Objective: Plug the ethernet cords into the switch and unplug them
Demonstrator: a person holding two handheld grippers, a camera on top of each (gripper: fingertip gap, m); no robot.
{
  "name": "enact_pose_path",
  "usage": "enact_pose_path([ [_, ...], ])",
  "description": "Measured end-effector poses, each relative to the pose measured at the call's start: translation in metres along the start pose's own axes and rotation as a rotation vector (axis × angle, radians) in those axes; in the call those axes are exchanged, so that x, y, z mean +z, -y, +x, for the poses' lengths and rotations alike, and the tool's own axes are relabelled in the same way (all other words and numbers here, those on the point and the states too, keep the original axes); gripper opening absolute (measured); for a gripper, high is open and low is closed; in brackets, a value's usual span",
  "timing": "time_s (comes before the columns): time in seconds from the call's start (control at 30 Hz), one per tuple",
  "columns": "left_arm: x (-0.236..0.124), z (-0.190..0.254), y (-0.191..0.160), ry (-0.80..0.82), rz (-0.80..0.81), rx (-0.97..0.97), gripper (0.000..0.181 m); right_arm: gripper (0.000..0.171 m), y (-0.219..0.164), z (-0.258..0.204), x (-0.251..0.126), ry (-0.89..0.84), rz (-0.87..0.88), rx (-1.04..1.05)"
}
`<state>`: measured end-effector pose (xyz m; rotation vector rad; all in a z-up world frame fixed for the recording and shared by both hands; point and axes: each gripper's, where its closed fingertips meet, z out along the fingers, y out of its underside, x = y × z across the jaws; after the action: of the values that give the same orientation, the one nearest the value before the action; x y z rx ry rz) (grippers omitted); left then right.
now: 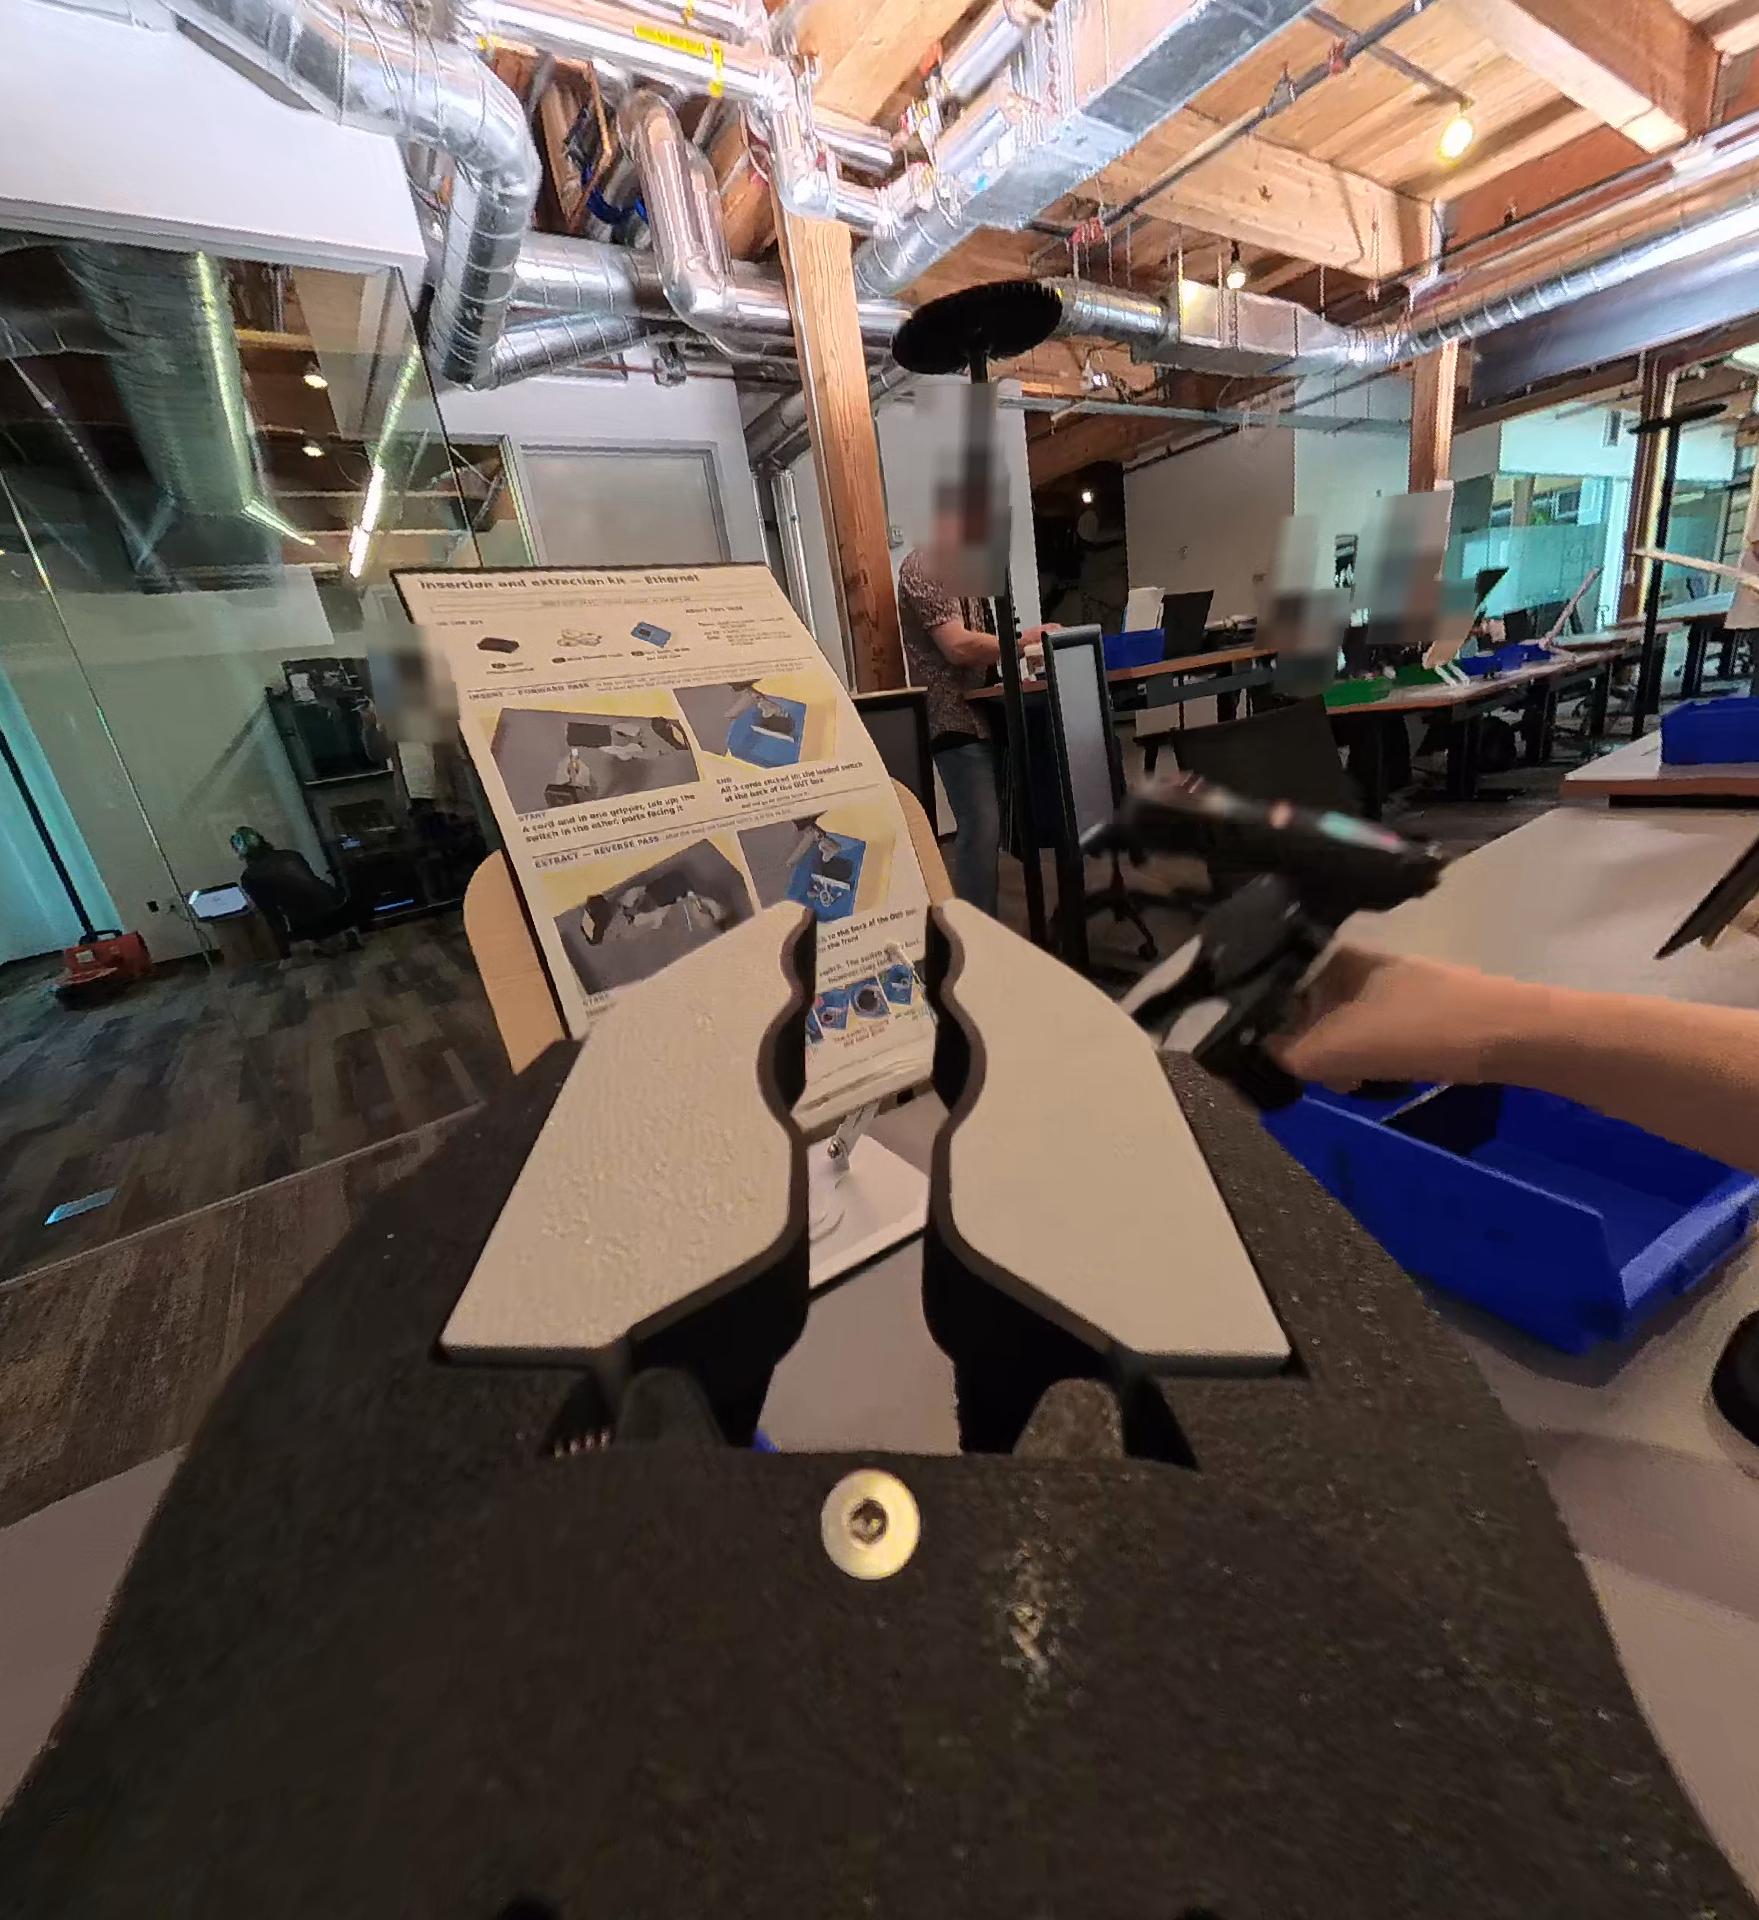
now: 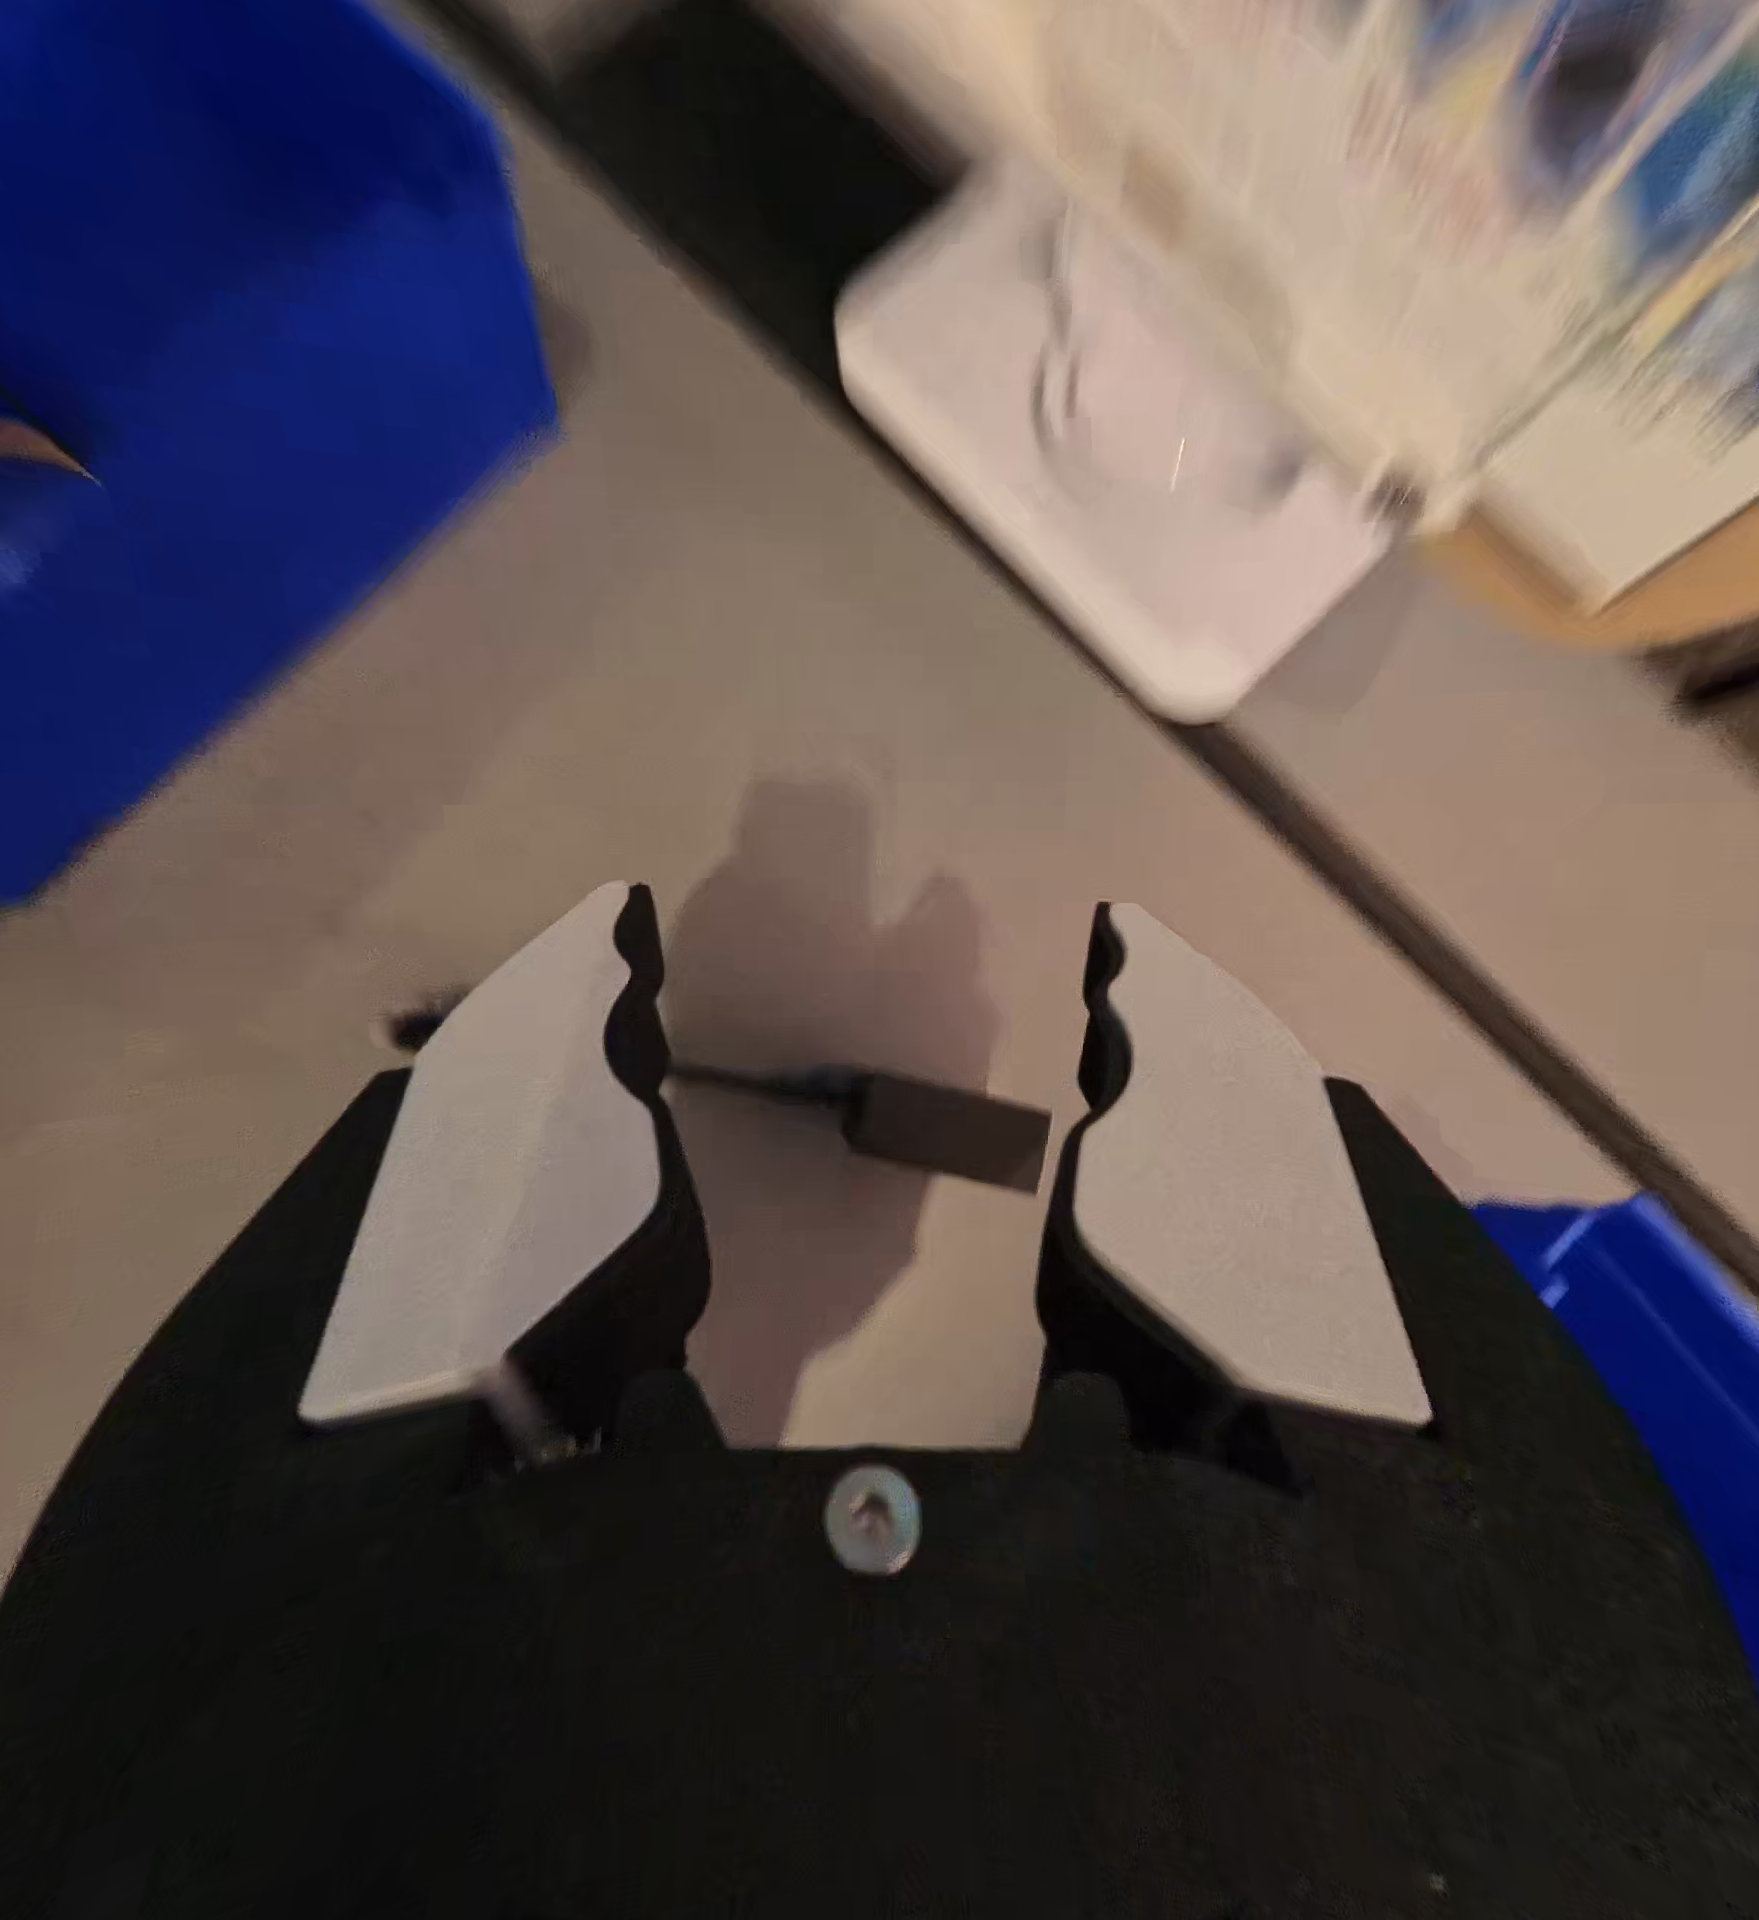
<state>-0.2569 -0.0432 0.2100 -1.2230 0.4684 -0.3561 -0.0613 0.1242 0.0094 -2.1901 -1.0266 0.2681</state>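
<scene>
right hand-held gripper (image 2: 864, 1039) wide open, empty, above the bench (image 2: 646, 727). small dark plug with cord (image 2: 942, 1143), probably an ethernet end (blurred), lies between my fingers. light, rigid shell; grip its flat sides. left hand-held gripper (image 1: 870, 997) narrowly parted, empty.

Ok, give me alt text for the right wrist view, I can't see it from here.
The open right gripper hangs over a grey table, with a small dark connector on a thin cord lying below the gap between its fingers, not gripped. The picture is motion-blurred; a blue bin sits upper left and a white stand base upper right.
</scene>
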Motion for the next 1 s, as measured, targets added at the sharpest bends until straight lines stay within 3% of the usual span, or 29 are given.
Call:
enact_pose_path([
  [0.1,0.002,0.007,-0.025,-0.079,-0.167,0.021,0.016,0.071,0.040,-0.042,-0.068,0.076,0.480,-0.024],
  [0.2,-0.005,0.009,-0.069,-0.139,-0.429,0.017,0.013,0.069,0.041,-0.085,-0.120,0.286,0.715,0.025],
  [0.33,-0.028,-0.002,-0.131,-0.096,-0.713,-0.064,0.008,0.068,0.032,-0.088,-0.135,0.379,0.707,0.018],
  [0.5,-0.075,-0.035,-0.221,0.100,-1.058,-0.052,0.012,0.067,0.045,-0.064,-0.142,0.439,0.744,0.053],
  [0.67,-0.123,-0.068,-0.261,0.227,-1.319,-0.017,0.014,0.067,0.040,-0.050,-0.128,0.430,0.716,0.030],
  [0.87,-0.156,-0.091,-0.302,0.177,-1.688,0.025,0.012,0.066,0.030,-0.051,-0.108,0.522,0.659,0.048],
  [1.0,-0.165,-0.094,-0.323,0.145,-1.827,0.070,0.016,0.065,0.024,-0.049,-0.106,0.510,0.646,0.037],
])
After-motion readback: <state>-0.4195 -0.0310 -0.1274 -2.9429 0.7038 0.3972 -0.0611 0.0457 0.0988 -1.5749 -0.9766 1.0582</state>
